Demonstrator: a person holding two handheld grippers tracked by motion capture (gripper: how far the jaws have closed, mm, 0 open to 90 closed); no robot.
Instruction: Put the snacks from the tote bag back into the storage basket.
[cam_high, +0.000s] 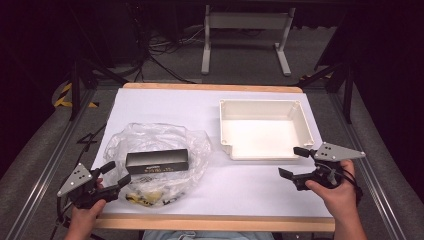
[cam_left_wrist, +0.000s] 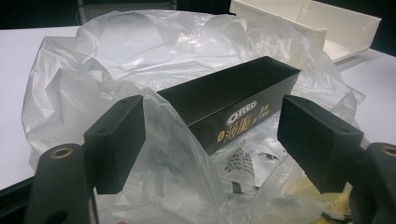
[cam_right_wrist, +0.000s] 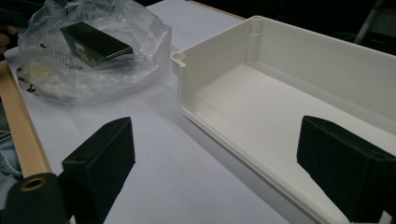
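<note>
A crumpled clear plastic bag (cam_high: 155, 142) lies on the white table cover at the front left. On it rests a long black box (cam_high: 157, 161) with gold print and an Oreo logo (cam_left_wrist: 241, 112); small yellow and black packets (cam_high: 145, 197) lie under the plastic. My left gripper (cam_high: 116, 173) sits at the bag's near left edge, open; a fold of plastic rises between its jaws (cam_left_wrist: 210, 135) and the pads do not press on it. My right gripper (cam_high: 292, 161) hovers open and empty off the near right corner of the white tray (cam_high: 305, 125), facing it (cam_right_wrist: 219, 158).
The tray (cam_right_wrist: 219, 46) is empty and stands at the back right of the white cover. A wooden table edge (cam_high: 215, 223) runs along the front. Metal rails (cam_high: 45, 170) flank the table, and a table frame (cam_high: 245, 30) stands on the floor beyond.
</note>
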